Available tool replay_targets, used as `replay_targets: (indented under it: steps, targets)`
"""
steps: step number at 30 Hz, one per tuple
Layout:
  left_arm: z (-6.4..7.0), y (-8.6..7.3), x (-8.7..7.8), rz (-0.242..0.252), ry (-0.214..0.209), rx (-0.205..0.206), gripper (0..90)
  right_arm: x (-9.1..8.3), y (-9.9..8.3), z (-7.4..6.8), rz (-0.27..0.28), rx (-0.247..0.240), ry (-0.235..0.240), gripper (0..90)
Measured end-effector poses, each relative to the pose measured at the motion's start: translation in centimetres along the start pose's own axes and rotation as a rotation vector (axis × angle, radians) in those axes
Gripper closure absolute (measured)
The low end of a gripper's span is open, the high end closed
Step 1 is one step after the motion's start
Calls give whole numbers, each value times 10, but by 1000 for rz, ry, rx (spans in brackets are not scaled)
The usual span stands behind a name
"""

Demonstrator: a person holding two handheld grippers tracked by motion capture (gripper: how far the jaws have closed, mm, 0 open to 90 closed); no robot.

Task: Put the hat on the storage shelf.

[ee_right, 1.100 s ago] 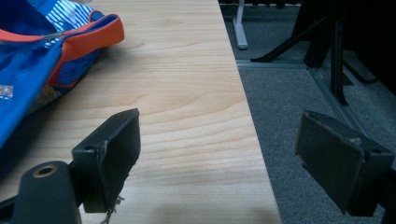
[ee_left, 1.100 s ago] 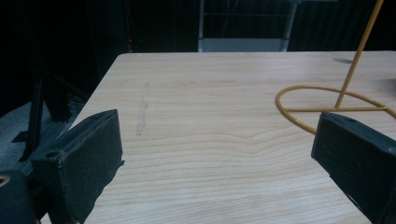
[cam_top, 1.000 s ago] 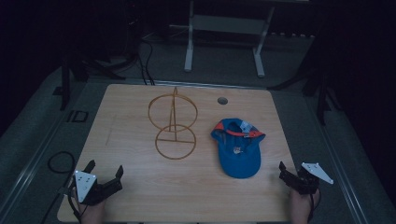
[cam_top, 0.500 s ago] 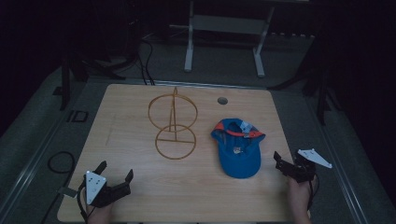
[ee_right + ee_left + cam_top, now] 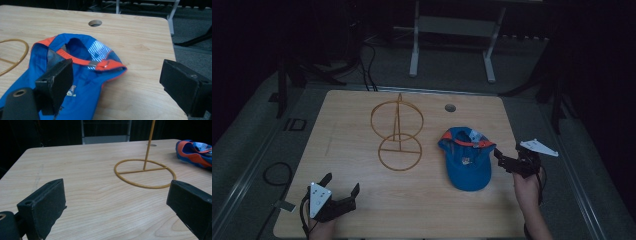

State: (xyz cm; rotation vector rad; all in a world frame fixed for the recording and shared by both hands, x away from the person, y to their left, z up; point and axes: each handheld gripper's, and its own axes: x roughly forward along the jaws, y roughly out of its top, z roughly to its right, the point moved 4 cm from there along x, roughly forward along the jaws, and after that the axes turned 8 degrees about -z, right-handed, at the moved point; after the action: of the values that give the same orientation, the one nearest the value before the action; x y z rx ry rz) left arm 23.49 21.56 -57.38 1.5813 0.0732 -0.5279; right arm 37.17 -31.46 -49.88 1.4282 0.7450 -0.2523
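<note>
The soft blue cap (image 5: 82,82) with orange trim lies flat on the wooden table (image 5: 140,27), partly behind the right gripper (image 5: 507,161)'s left jaw. Those jaws are wide open and hold nothing. The left gripper (image 5: 343,192) is wide open too, empty. Past its jaws stands a thin gold wire stand (image 5: 145,173), its top cut off.

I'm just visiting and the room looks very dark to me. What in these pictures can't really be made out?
- Cap: the small badge on its front is too small in the high view and blurred behind the near jaw in the right gripper view.
- Wire stand: its upper ring is cut off by the top edge of the left gripper view.
- Right gripper: its jaws are cut off at the bottom edge of its own view.
- Room behind the table: lost in darkness.
</note>
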Motion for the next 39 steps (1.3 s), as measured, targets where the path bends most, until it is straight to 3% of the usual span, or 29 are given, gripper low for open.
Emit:
replay_targets:
  steps: [2,5,7,9,12,17,20,32,37,39]
  targets:
    - [1,0,0,0,-5,1,26,2,8,-5,-1,-19,-12,114]
    - [3,0,1,-7,-19,12,25,6,19,-15,-2,-74,44,117]
    - [4,0,1,-8,-22,14,25,11,25,-21,-17,-108,54,128]
    - [4,0,1,-7,-26,15,25,13,27,-24,-20,-120,68,127]
    - [4,0,1,-3,-27,16,25,23,32,-33,-30,-140,141,117]
    - [2,0,1,-5,-32,7,25,45,36,-40,-71,-155,163,138]
    - [2,0,0,-4,-34,7,25,55,40,-40,-87,-150,156,149]
    - [-1,0,0,-4,-28,2,25,91,53,-35,-141,-181,111,334]
    - [-2,0,-2,2,-25,5,25,103,51,-36,-171,-210,82,361]
    - [-3,0,-2,2,-25,3,25,109,50,-35,-184,-200,74,361]
